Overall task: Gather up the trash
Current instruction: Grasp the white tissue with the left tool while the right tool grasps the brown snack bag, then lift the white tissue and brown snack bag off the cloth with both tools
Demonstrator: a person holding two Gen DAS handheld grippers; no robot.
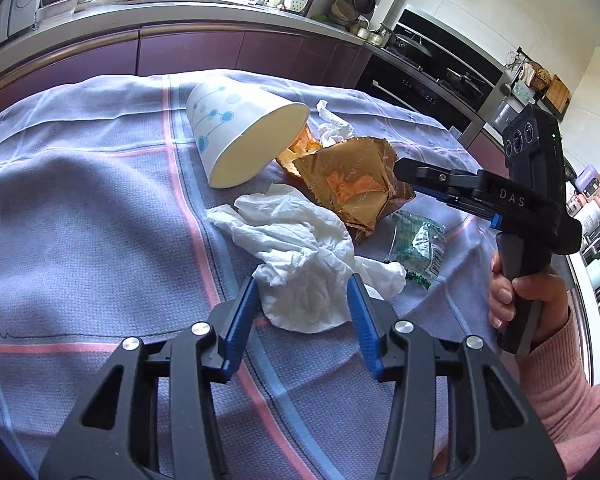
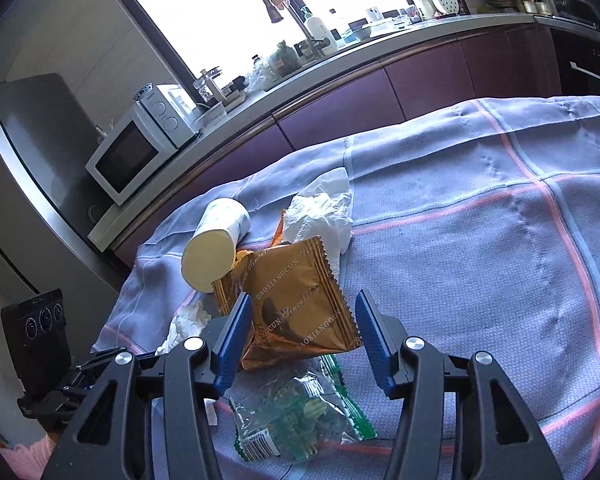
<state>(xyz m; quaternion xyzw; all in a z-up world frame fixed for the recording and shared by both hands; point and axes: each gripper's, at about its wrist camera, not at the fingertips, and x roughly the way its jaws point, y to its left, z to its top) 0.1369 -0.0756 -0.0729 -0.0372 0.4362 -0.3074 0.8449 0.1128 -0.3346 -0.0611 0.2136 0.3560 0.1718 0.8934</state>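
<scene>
Trash lies on a checked blue-grey tablecloth (image 1: 80,220). A crumpled white tissue (image 1: 296,240) sits between the fingers of my left gripper (image 1: 304,280), which is open; the pads stand close on either side without squeezing it. Behind it lie a tipped paper cup (image 1: 240,136), a gold snack wrapper (image 1: 352,188) and a clear green wrapper (image 1: 418,244). In the right wrist view, my right gripper (image 2: 304,296) is open and straddles the near end of the gold wrapper (image 2: 296,304). The green wrapper (image 2: 300,412) lies under it. From the left wrist view, the right gripper (image 1: 400,168) hovers by the gold wrapper's right edge.
A second tissue (image 1: 332,124) and an orange scrap (image 1: 300,146) lie behind the cup's mouth. A hand (image 1: 520,296) in a pink sleeve holds the right tool. Purple cabinets, a cluttered counter and a microwave (image 2: 132,152) stand beyond the table's far edge.
</scene>
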